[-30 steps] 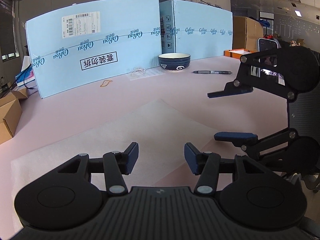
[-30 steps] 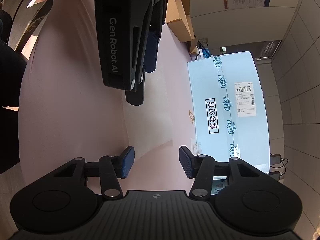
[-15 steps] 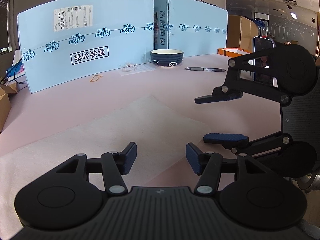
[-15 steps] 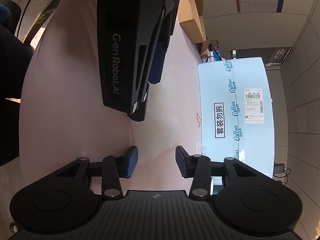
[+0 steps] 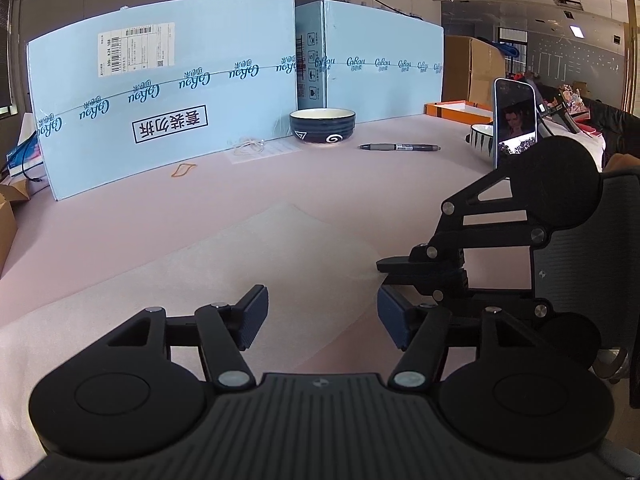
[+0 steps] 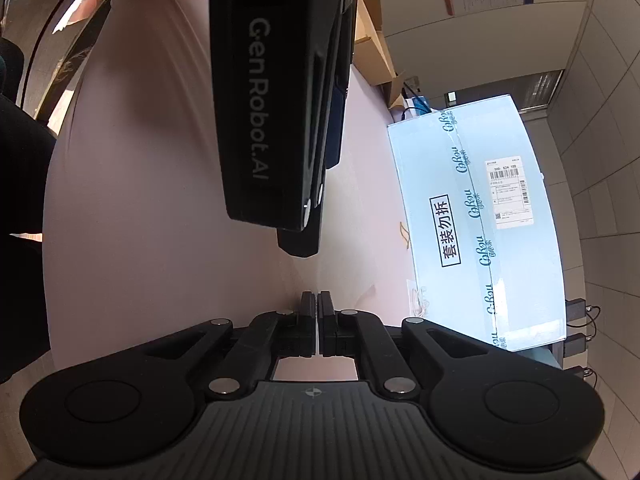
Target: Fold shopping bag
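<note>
R gripper (image 5: 384,270) jaws pinching corner of shopping bag (image 5: 224,280) (flat, near front edge of table (image 5: 360,184)); L gripper (image 5: 322,322) jaws opening, nothing pinched

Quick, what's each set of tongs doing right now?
Left tongs: opening, nothing between the pads, above the shopping bag.
Right tongs: shut at the bag's edge; whether they pinch it cannot be told.

Bright, even indoor light, sharp focus, soft shadows, strong fisheye bending at edges.
</note>
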### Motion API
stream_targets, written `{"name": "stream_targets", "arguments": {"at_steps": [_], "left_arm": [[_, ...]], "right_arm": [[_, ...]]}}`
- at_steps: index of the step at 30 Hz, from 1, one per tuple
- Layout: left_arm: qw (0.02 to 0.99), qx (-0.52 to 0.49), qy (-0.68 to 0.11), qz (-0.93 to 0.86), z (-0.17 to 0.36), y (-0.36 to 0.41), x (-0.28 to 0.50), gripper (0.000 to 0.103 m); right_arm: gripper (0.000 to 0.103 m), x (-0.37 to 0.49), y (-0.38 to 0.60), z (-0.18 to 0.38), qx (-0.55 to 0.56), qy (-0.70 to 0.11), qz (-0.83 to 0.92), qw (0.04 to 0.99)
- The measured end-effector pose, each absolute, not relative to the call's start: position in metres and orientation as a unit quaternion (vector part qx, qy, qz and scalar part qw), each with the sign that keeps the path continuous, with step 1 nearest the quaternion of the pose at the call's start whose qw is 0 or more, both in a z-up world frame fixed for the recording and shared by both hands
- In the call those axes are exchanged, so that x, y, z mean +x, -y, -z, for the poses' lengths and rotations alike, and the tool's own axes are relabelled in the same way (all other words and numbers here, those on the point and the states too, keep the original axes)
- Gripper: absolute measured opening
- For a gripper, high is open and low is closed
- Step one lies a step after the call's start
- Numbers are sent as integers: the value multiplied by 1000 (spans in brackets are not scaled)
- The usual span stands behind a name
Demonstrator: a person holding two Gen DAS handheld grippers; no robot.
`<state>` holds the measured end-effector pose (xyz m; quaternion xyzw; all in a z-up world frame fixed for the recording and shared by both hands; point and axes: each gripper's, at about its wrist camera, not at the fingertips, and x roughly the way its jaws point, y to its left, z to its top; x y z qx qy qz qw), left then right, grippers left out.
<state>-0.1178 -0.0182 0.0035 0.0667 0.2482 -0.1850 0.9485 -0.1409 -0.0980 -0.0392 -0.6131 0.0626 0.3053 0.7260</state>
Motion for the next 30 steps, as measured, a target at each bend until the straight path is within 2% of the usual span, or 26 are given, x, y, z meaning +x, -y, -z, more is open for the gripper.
{"name": "stream_targets", "arguments": {"at_steps": [17, 18, 19, 20, 21, 22, 26, 30], "left_arm": [[944, 138, -240, 178, -1, 46, -111, 57], [946, 143, -235, 173, -1, 47, -111, 53], [947, 145, -231, 169, -2, 46, -110, 38], [948, 139, -230, 168, -4, 45, -109, 28], [950, 130, -231, 167, -5, 42, -108, 12], [951, 122, -230, 167, -7, 40, -108, 7], [959, 111, -208, 160, -13, 32, -110, 1], [969, 95, -193, 123, -23, 11, -106, 0]], "right_arm": [[3, -149, 114, 13, -569, 4, -299, 766], [3, -150, 114, 11, -567, 7, -300, 767], [3, -150, 114, 9, -564, 11, -300, 769], [3, -151, 115, 6, -560, 14, -300, 772], [3, -152, 116, 4, -556, 16, -299, 775], [3, -155, 119, 4, -553, 20, -297, 778], [6, -162, 132, 2, -537, 23, -281, 795], [31, -158, 143, -4, -502, -4, -270, 822]]}}
